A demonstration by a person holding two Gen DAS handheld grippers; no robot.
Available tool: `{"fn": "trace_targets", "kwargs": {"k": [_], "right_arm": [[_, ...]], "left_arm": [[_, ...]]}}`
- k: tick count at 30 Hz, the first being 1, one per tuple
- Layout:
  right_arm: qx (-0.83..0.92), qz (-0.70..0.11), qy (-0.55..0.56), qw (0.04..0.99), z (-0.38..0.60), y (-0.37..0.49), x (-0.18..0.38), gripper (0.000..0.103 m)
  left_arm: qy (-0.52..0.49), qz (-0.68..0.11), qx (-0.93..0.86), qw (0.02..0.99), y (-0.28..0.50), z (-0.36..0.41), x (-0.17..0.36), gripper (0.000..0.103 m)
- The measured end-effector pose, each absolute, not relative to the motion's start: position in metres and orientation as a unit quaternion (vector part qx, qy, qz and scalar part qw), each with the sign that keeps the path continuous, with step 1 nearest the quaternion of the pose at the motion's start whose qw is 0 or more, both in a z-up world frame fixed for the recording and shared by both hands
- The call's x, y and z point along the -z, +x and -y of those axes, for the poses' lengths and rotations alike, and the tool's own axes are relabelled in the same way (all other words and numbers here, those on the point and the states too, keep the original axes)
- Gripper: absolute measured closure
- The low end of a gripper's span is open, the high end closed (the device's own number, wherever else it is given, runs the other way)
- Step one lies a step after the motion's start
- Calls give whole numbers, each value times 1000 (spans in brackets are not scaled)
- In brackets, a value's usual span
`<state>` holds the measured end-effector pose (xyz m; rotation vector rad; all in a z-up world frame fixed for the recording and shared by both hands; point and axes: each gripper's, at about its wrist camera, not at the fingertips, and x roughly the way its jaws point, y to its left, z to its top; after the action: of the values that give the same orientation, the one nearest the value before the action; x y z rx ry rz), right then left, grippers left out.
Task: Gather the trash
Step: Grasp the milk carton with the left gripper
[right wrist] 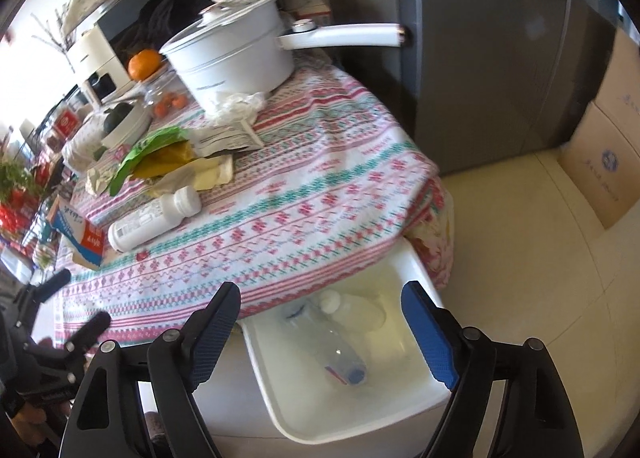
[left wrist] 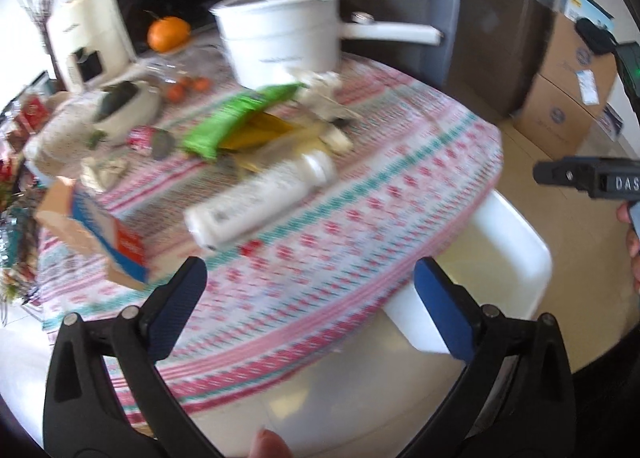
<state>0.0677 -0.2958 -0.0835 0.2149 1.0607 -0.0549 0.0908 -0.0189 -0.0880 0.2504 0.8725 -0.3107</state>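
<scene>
Clear bottle (right wrist: 340,354) in white bin (right wrist: 424,274), both hand-held grippers empty

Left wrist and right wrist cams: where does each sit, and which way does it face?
Left wrist: on the left gripper, above the table edge, facing the white bottle and pot; its open fingers and a fingertip show.
Right wrist: on the right gripper, over the white bin, looking down at it; open fingers show.
Shared: bottle, pot, bin, tablecloth.
</scene>
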Motion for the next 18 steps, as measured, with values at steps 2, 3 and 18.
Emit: {"fn": "trace_targets", "kwargs": {"k": [2,3,18], "right_arm": [[18,-506,102,856,286,73,84,19],[14,-506,102,856,281,76,84,19],[-23,-516,101,851,210,122,98,19]], "left_arm": [[114,-417,125,893,96,3,84,0],[110,-416,109,896,100,-6,82,0],[44,-400,-85,912,180,-111,106,9]]}}
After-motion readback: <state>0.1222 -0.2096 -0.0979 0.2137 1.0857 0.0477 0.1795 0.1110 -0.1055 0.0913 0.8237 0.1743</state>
